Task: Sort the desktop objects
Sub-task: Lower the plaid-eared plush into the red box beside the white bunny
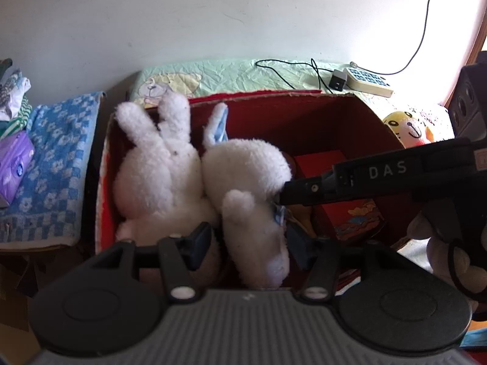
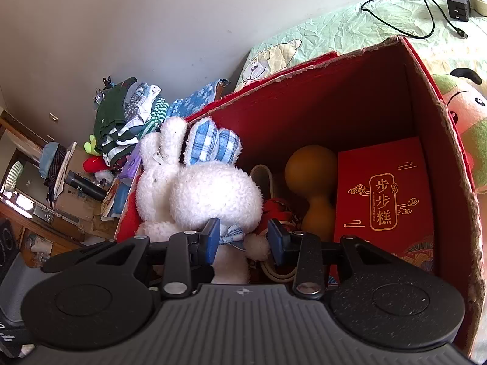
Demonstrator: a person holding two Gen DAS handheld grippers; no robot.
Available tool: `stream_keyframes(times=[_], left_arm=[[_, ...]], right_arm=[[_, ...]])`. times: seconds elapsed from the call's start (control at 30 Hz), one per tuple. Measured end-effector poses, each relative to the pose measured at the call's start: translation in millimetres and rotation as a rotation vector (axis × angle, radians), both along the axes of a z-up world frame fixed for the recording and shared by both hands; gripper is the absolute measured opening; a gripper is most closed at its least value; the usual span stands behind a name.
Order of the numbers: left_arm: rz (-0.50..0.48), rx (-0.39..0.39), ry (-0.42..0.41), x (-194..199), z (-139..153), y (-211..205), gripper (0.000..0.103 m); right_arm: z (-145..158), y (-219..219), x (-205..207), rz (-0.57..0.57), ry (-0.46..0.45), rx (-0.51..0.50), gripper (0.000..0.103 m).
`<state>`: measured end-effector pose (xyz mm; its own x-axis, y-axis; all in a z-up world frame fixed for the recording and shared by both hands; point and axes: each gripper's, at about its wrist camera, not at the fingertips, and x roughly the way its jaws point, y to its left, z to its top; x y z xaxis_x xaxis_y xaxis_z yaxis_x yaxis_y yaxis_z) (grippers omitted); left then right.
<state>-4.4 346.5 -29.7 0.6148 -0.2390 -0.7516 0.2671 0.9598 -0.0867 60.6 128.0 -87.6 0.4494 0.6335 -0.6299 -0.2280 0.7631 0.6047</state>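
A red cardboard box (image 1: 304, 112) (image 2: 350, 91) holds two white plush rabbits. One rabbit (image 1: 155, 170) lies at the box's left. The other rabbit (image 1: 249, 188) (image 2: 213, 194), with blue checked ears (image 2: 210, 146), lies beside it. My left gripper (image 1: 249, 243) is open, its fingers on either side of this rabbit's body. My right gripper (image 2: 243, 240) is open around the rabbit's arm and blue bow (image 2: 232, 234); it reaches in from the right in the left wrist view (image 1: 283, 197). A red gift box (image 2: 383, 200) and an orange gourd (image 2: 313, 182) lie in the box.
A blue flowered towel (image 1: 57, 164) and clothes (image 2: 131, 121) lie left of the box. A green quilt (image 1: 237, 73) with a power strip (image 1: 368, 82), charger (image 1: 338, 80) and cable lies behind. A yellow plush (image 1: 404, 127) and a pink-green plush (image 2: 465, 121) sit at the right.
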Motion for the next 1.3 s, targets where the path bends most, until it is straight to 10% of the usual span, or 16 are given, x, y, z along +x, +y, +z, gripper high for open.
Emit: stream_keyframes(times=[0.33,1.3], left_arm=[[0.005,0.009,-0.015,2.6,8.5,-9.5,0.045],[0.052,0.046,0.055,16.0,-16.0,-10.9,0.055]], right_arm=[[0.1,3.4,1.0,0.001,0.007,-0.016,0.039],[1.5,20.3,1.8,0.039,-0.039,-0.113,0.038]])
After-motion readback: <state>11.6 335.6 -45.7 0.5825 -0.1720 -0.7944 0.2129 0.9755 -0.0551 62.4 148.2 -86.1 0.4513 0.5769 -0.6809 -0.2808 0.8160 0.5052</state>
